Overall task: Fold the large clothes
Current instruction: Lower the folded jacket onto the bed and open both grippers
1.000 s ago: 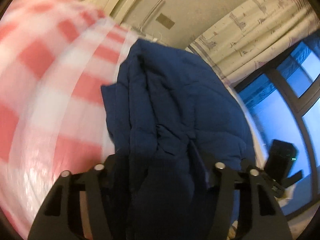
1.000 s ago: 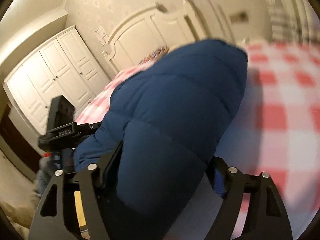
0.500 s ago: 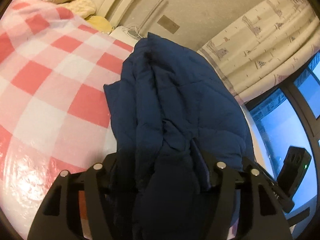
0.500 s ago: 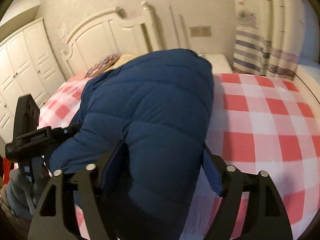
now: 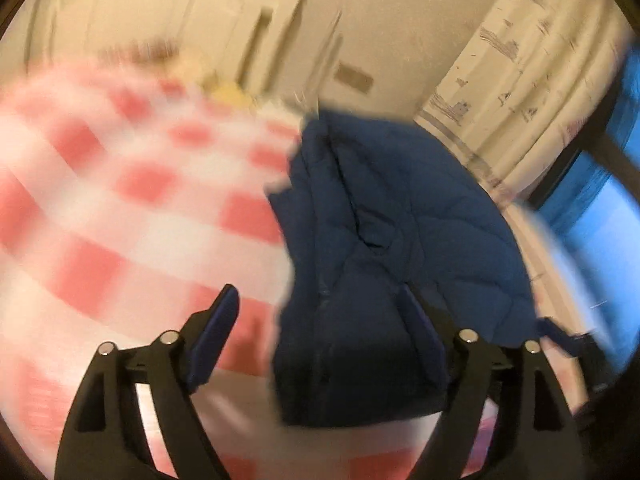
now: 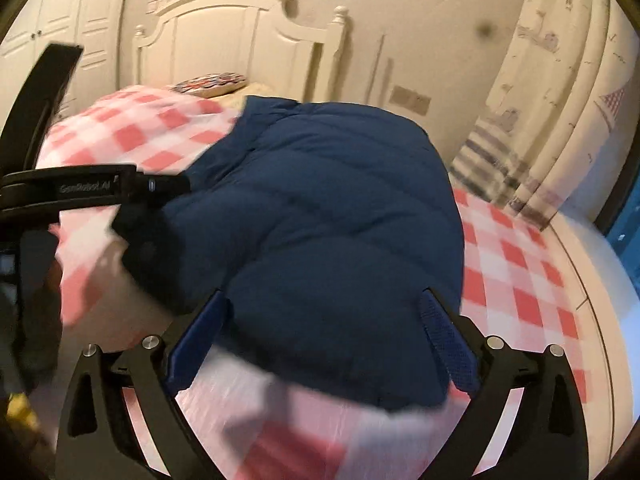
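Since both grippers let go at the same beat, here's the rundown:

Jacket: the puffy navy jacket (image 6: 320,240) lies in a folded mound on the red-and-white checked bedspread (image 6: 516,256), toward the bed's curtain-side edge, its top end pointing at the headboard (image 6: 224,36).

Left gripper: the left gripper (image 5: 324,320) has its jaws spread wide, and they've just been opening. In the earlier shots they were clamped into the navy fabric; now the left pad (image 5: 212,340) hangs over bare bedspread and the other sits right at the jacket's near end, not pinching. Holds nothing.

Right gripper: same deal. The right gripper (image 6: 324,328) has just been opening too and now stands gaping, the jacket's near hem between the pads but not squeezed. A moment ago that end was bunched tight between them.

What changed: the jacket went from held to dropped on the bed, and both views are smeared with motion.

What it means: looks to me like this fold is laid down and released. The bundle is lumpy, so I'd guess it needs a pat flat or another fold.

Risk: puffy fill may spring back open once nothing pins it.

Background: curtain (image 5: 516,80) and window (image 5: 600,216) off to the side.
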The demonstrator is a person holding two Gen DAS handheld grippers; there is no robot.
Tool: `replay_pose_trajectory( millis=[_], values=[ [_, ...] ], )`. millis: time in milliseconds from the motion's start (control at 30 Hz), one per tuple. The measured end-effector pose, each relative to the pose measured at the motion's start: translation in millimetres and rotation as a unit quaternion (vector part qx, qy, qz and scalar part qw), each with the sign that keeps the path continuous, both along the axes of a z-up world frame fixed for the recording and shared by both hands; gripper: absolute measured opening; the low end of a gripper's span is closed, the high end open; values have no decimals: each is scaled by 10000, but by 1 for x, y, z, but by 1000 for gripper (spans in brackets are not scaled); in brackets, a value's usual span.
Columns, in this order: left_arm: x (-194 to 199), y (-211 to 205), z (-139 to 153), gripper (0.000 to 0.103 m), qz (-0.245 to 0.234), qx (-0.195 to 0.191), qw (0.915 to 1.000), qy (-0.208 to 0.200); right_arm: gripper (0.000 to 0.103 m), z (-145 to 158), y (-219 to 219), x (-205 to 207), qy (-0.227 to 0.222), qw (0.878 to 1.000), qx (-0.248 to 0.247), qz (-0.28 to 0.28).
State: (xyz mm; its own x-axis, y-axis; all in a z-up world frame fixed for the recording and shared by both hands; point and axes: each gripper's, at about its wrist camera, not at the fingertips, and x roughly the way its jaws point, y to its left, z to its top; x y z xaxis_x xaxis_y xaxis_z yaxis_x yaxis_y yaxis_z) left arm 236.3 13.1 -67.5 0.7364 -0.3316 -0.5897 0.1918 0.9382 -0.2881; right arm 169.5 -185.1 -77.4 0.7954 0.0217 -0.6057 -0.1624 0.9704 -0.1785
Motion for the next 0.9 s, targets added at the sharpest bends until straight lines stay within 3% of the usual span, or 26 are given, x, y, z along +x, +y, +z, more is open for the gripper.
replay_pose_trajectory(
  millis=[67,133,267,367,467,567,767,900],
  values=[
    [-29,-1,30,101,161,470,9965,-677,94,18,-10,-23,-235,9993,280,31],
    [-61,0,67,101,424,786,9864,-1379,94,41,-27,-45,-578,9964,625,-53],
    [-112,0,128,101,1078,1113,9651,-2113,99,95,-46,-86,-1404,9843,1003,-361],
    [-138,-6,149,101,1090,1268,9563,-2397,99,116,-50,-107,-1733,9770,1159,-444],
    [-158,-13,146,101,923,1397,9577,-2342,99,111,-40,-114,-1510,9827,963,-478],
    [-166,-24,130,101,726,1483,9648,-2045,99,91,-29,-118,-1249,9879,718,-577],
    [-171,-31,85,101,776,1321,9774,-1459,99,56,-18,-138,-1021,9892,853,-619],
    [-175,-36,70,101,813,1336,9788,-1323,99,38,-13,-144,-903,9901,830,-681]
  ],
)
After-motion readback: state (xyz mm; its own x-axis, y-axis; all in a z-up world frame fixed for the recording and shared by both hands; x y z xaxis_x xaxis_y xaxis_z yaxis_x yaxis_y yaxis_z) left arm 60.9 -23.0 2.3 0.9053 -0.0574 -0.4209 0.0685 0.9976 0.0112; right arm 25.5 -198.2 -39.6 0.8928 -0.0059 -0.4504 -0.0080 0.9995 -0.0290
